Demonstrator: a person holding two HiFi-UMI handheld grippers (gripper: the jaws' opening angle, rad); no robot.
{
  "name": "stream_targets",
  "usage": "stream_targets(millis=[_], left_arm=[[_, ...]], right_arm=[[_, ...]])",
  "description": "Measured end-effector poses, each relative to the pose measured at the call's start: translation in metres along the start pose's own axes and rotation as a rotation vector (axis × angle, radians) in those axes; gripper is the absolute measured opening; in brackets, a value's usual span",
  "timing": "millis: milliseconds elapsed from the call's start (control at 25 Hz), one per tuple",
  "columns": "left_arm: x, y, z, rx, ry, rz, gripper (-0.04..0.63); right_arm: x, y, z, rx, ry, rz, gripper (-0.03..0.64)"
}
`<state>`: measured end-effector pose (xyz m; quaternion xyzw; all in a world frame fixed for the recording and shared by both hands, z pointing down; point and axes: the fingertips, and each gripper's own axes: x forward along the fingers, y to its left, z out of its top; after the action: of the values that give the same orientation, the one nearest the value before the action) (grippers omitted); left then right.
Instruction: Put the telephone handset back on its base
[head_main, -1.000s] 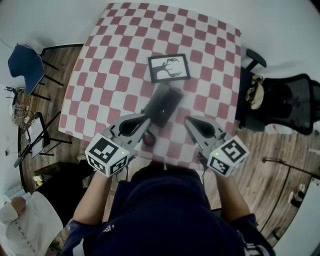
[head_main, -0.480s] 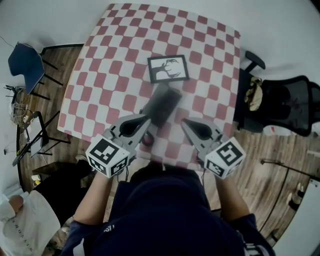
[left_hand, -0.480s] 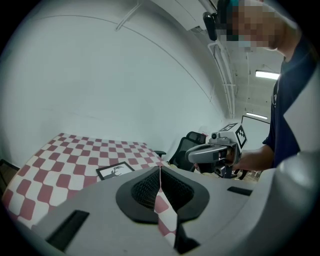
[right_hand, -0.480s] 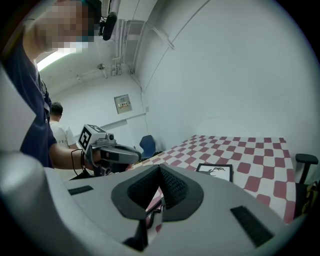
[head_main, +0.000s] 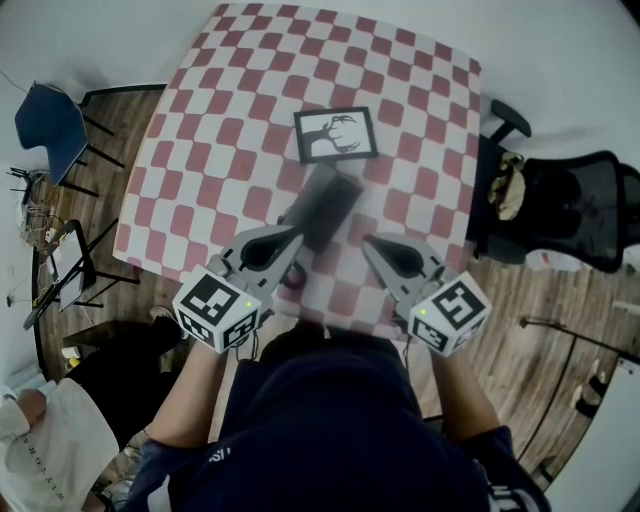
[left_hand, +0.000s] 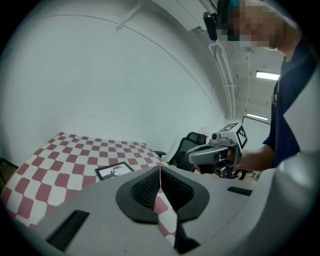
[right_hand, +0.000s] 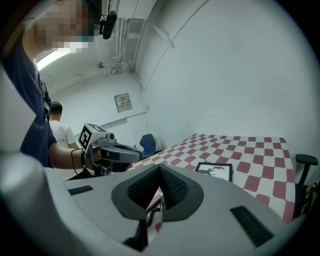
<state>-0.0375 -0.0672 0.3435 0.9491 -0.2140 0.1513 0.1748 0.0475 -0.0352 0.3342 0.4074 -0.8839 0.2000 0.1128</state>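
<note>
The black telephone (head_main: 328, 205) lies blurred on the red-and-white checked table (head_main: 210, 120), near its front middle; I cannot tell the handset from the base. My left gripper (head_main: 290, 240) hovers just left of it and my right gripper (head_main: 370, 243) just right, both near the front edge. In the left gripper view the pads meet at the tip (left_hand: 160, 170) with nothing between them. In the right gripper view the jaws (right_hand: 159, 170) are also shut and empty, and a coiled cord (right_hand: 153, 207) shows below them.
A framed black-and-white picture (head_main: 336, 135) lies beyond the telephone. A black office chair (head_main: 580, 205) stands at the table's right, a blue chair (head_main: 50, 130) at its left. A small dark object (head_main: 293, 278) sits under the left gripper by the front edge.
Almost nothing differs. The right gripper has drifted slightly left; both grippers stay shut above the table's front edge.
</note>
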Motion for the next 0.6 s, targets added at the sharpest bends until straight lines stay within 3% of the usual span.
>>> stream_targets(millis=[600], left_arm=[[0.0061,0.003,-0.0005,-0.011,0.004,-0.006,0.035]], right_arm=[[0.0035,-0.0042,-0.0021,0.005,0.023,0.006,0.016]])
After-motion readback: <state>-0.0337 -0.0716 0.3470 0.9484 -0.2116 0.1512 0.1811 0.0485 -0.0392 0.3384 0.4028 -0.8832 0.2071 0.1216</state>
